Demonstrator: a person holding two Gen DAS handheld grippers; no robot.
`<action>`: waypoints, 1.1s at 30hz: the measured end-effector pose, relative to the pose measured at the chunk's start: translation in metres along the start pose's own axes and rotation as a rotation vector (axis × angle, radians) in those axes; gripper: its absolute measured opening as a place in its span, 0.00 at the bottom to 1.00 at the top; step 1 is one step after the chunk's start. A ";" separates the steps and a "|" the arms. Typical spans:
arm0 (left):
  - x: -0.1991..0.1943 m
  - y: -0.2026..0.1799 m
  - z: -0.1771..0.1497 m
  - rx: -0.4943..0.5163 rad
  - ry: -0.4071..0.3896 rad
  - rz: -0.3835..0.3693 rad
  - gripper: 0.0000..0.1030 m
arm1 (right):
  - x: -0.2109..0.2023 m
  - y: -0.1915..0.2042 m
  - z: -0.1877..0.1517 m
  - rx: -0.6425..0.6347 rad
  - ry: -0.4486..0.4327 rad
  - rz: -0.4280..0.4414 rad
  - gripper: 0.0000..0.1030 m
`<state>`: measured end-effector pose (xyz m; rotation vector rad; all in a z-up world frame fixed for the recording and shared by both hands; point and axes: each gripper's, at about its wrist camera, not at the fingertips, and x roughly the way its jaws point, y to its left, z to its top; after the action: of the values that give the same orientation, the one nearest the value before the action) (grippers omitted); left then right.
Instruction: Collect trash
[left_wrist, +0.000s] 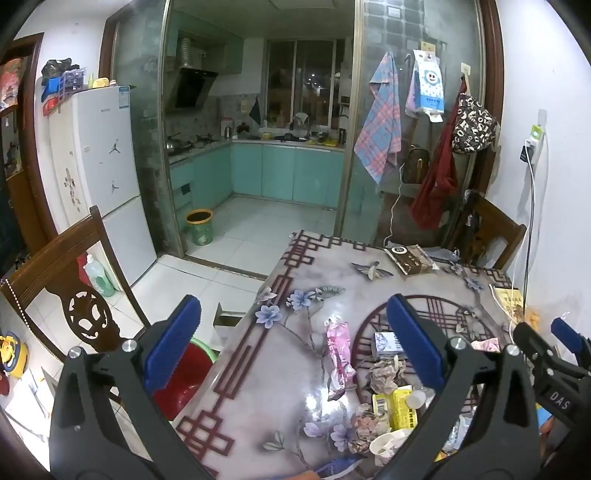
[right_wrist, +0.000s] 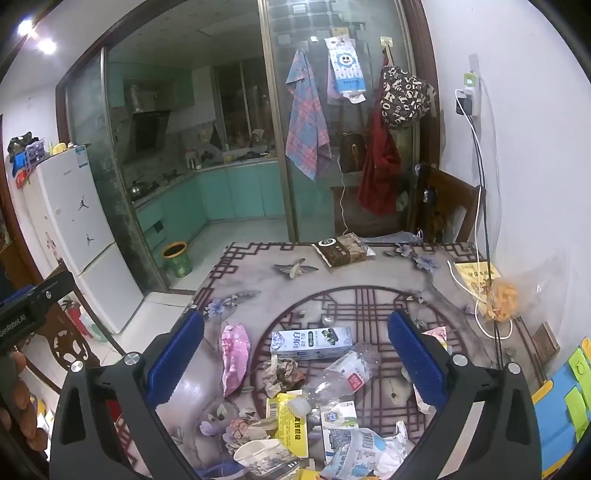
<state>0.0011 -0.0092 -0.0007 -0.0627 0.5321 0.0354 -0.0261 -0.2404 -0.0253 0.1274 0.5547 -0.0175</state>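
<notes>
Trash (right_wrist: 317, 387) litters table (right_wrist: 258, 280) beneath both spread hand-held grippers.

Crumpled wrappers, cartons, crushed bottle (right_wrist: 338, 373) heaped on patterned table (right_wrist: 258, 288).

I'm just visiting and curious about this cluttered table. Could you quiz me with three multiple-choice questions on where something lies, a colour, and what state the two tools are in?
1. Where does the clear plastic bottle lie?
A. on the floor
B. on the table, among the trash
C. on the fridge

2. What colour is the crumpled wrapper left of the pile?
A. pink
B. black
C. orange

3. What state are the left gripper and right gripper in?
A. both open, holding nothing
B. both shut on trash
C. one holds the bottle

Answers: 1 B, it lies on its side beside the toothpaste box. 2 A, plainly pink. 3 A, blue fingers stand wide apart.
</notes>
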 end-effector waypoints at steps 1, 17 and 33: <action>0.000 0.000 0.000 0.001 0.001 0.000 0.96 | 0.000 0.000 0.000 0.001 0.001 0.000 0.93; 0.008 -0.005 -0.004 0.005 0.008 -0.002 0.96 | 0.005 -0.002 -0.004 0.003 0.014 0.001 0.93; 0.019 -0.007 -0.007 0.008 0.016 -0.008 0.96 | 0.014 -0.004 -0.007 0.007 0.016 -0.003 0.93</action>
<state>0.0145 -0.0166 -0.0157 -0.0574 0.5475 0.0246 -0.0179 -0.2436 -0.0396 0.1334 0.5709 -0.0217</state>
